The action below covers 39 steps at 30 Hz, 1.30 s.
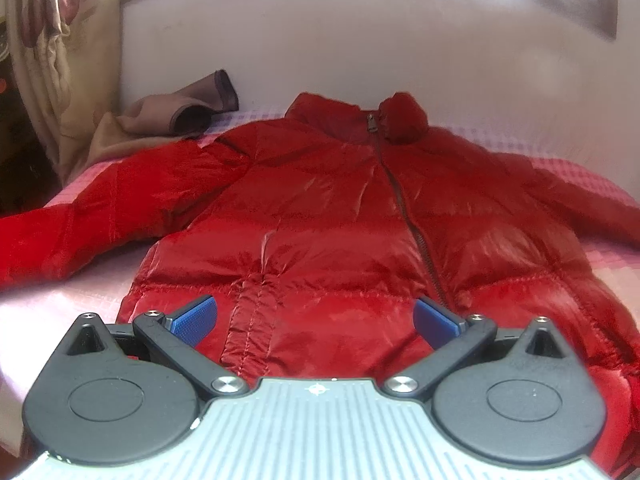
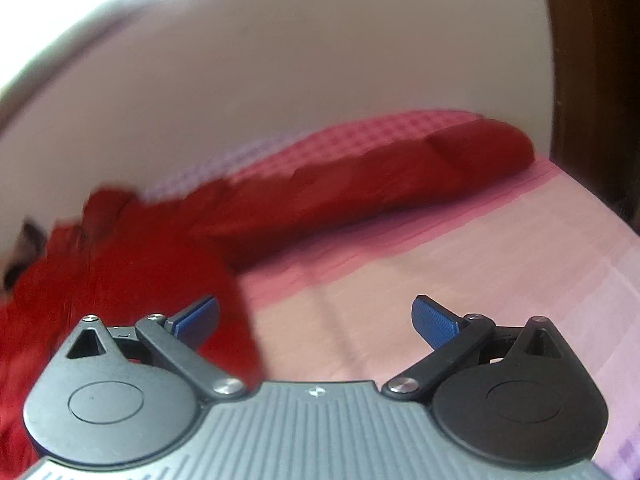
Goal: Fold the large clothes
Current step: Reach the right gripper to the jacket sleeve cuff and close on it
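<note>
Red puffer jacket (image 1: 340,208) spread collar-far on bed (image 2: 460,248); left tool (image 1: 315,316) released over hem, right tool (image 2: 315,316) released beside sleeve (image 2: 400,176).

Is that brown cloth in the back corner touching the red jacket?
Cannot tell. In the left wrist view the brown cloth sits right behind the red jacket near its shoulder, but the low viewing angle hides any contact or gap.
</note>
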Tool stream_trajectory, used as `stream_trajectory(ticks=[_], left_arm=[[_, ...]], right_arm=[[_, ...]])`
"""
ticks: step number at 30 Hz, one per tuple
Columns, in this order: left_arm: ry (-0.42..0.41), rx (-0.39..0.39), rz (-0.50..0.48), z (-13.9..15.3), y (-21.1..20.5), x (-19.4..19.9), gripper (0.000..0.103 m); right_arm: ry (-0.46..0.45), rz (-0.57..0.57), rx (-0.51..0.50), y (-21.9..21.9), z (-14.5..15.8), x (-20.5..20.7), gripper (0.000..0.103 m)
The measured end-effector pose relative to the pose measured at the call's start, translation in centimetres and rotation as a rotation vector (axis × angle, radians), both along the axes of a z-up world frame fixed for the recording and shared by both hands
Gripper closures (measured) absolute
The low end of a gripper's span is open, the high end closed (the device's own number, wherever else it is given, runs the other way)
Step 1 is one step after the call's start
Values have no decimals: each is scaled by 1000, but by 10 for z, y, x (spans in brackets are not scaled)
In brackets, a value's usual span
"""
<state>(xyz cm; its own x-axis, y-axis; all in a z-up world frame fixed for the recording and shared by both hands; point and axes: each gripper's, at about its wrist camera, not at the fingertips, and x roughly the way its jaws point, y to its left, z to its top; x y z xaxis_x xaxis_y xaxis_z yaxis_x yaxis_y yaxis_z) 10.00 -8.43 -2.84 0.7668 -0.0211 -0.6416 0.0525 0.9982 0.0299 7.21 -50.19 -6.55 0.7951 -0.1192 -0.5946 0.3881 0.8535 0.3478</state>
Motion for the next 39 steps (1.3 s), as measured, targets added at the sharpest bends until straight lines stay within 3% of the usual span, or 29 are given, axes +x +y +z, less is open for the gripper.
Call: stream_trajectory(ticks=[2,5,7,9,13,18,21,28,39], left_arm=[[-20,-4,0,3,0,-2,0],[-44,-20,-2,6,1,-4,0],[-69,-24,7,7,2,-5,0],[-97,-24,16,9,3,-7,0],[-127,-27,36,11,4,-7,0],[-75,-109,46,12,12,0,0],[-61,-122,34,13,15,0,0],[-90,-53,12,12,7,-7,0],[-63,-42,11,5,7,-7,0]], right_arm=[[-36,-41,70,-31,-8,0,1],[-56,-117,191,-83,-24,2,13],[-55,-180,242,-114,-35,3,34],[-47,-240,282,-143,-46,6,41],[-101,-315,344,-189,-61,14,41],[-130,-381,381,-222,-68,33,42],[-142,-404,389,-231,-70,41,42],[-179,-414,377,-245,-75,55,43],[-60,-385,214,-239,-64,82,55]])
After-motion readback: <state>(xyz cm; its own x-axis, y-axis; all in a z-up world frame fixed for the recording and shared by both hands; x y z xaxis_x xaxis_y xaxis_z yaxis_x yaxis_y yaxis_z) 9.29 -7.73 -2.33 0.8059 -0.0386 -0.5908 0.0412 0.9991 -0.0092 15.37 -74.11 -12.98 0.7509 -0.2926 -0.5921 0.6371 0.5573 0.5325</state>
